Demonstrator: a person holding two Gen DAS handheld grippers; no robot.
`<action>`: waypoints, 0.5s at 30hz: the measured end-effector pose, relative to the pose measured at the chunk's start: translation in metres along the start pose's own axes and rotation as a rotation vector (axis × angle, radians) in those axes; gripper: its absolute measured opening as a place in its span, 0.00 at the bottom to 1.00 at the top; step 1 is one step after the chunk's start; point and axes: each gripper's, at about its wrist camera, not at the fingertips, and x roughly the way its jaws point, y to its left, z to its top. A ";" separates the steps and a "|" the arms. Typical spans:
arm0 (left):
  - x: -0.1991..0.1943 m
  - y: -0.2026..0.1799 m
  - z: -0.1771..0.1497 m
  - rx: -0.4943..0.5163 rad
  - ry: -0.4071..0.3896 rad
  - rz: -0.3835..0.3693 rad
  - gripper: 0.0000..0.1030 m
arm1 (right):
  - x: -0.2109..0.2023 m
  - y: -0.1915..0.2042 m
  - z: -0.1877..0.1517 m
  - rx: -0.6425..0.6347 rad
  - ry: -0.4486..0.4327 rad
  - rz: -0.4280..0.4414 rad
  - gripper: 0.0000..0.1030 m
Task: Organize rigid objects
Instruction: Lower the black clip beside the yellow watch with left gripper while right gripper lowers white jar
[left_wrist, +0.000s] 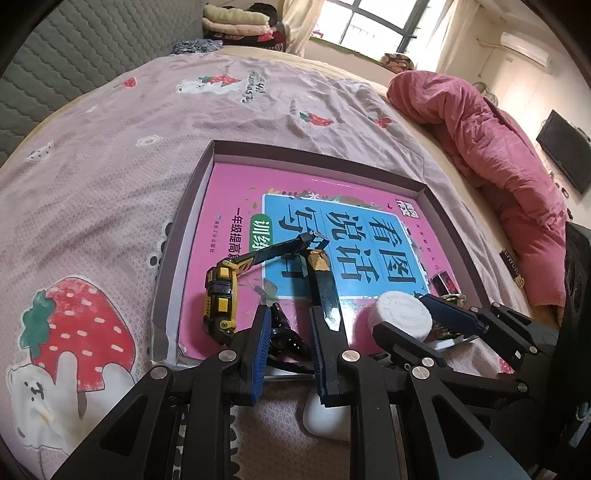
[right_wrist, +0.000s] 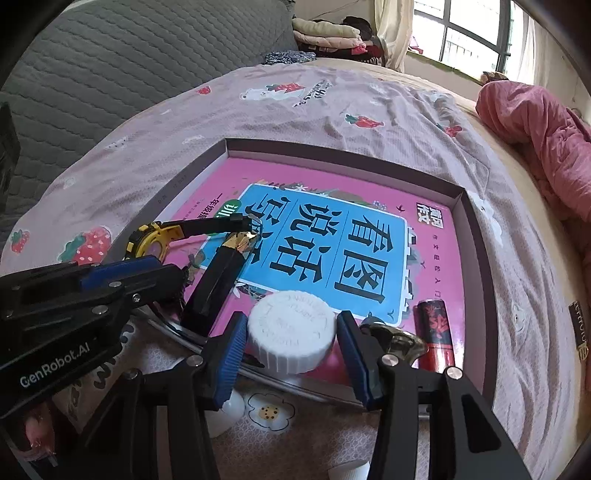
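Left wrist view: the left gripper (left_wrist: 286, 332) sits low at the near edge of a shallow cardboard tray (left_wrist: 192, 192) lying on a bed w/ a pink strawberry-and-bear sheet (left_wrist: 110, 147). Its blue-padded jaws stand apart, w/ a glossy black clip (left_wrist: 284, 332) in the gap between them; contact w/ the pads can't be judged. Tray floor is covered by a pink & blue workbook (left_wrist: 332, 221) w/ large Chinese characters. On the book: a yellow-black watch (left_wrist: 221, 295) on its side at the near-left, strap stretching toward centre, and a black pen-like item w/ gold cap (left_wrist: 323, 284) just beside the right pad. The right gripper (left_wrist: 406, 317) comes in from the right around a white ribbed lid (left_wrist: 400, 314). Beyond the tray: grey quilted headboard (left_wrist: 92, 48), folded clothes (left_wrist: 240, 22), bright window (left_wrist: 369, 22), crumpled pink duvet (left_wrist: 480, 129), wall AC unit (left_wrist: 524, 46) & dark TV (left_wrist: 565, 155) at far right.

Right wrist view: right gripper (right_wrist: 291, 339) is spread wide, pads either side of the white lid (right_wrist: 291, 332) near the tray's (right_wrist: 476, 236) front edge; small gaps show, so not clamped. A red-black cylinder (right_wrist: 436, 332) lies just right of the right pad, a brass-coloured object (right_wrist: 399, 338) partly hidden behind that finger. Left gripper (right_wrist: 122, 273) enters from the left near the watch (right_wrist: 151, 240). Sheet (right_wrist: 332, 107) and headboard (right_wrist: 129, 55) fill the background.
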 end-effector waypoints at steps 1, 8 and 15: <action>0.000 0.000 0.000 0.001 0.001 0.001 0.21 | 0.000 0.000 0.000 0.005 0.001 0.003 0.49; 0.000 0.000 0.001 -0.003 0.003 -0.003 0.21 | 0.001 -0.004 0.001 0.040 0.013 0.023 0.49; 0.000 0.000 0.001 -0.005 0.007 -0.006 0.21 | 0.007 -0.011 0.005 0.087 0.063 0.059 0.49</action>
